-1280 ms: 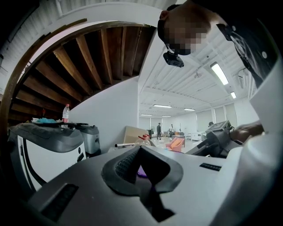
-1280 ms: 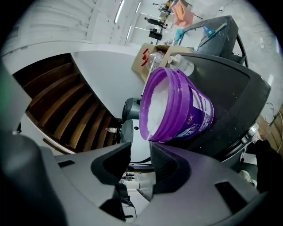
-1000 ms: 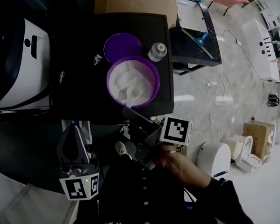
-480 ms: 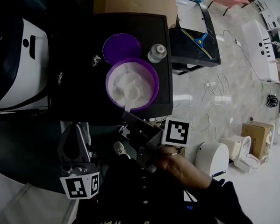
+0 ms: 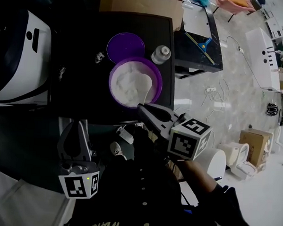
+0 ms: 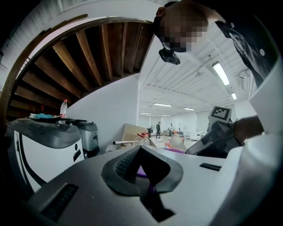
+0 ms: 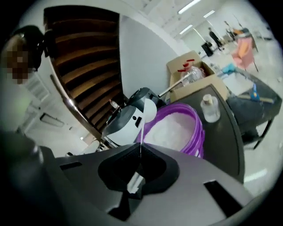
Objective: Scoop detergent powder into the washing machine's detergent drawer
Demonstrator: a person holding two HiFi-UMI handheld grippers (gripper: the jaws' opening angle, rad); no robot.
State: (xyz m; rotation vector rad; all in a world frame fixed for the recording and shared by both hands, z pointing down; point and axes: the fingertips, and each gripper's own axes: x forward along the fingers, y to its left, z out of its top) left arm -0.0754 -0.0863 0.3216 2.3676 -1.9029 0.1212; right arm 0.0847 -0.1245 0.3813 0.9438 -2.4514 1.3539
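Now the right tongs [image 5: 144, 109] are clamped tight on the handle of the white scoop [image 5: 143, 89]; a second ago they stood open just short of it. The scoop's bowl has tipped up over the detergent powder [image 5: 124, 85] in the purple tub [image 5: 110, 80] on the desk [image 5: 76, 92], so scooping can begin. The left tongs [image 5: 79, 126] hang closed and empty by the desk's near edge.
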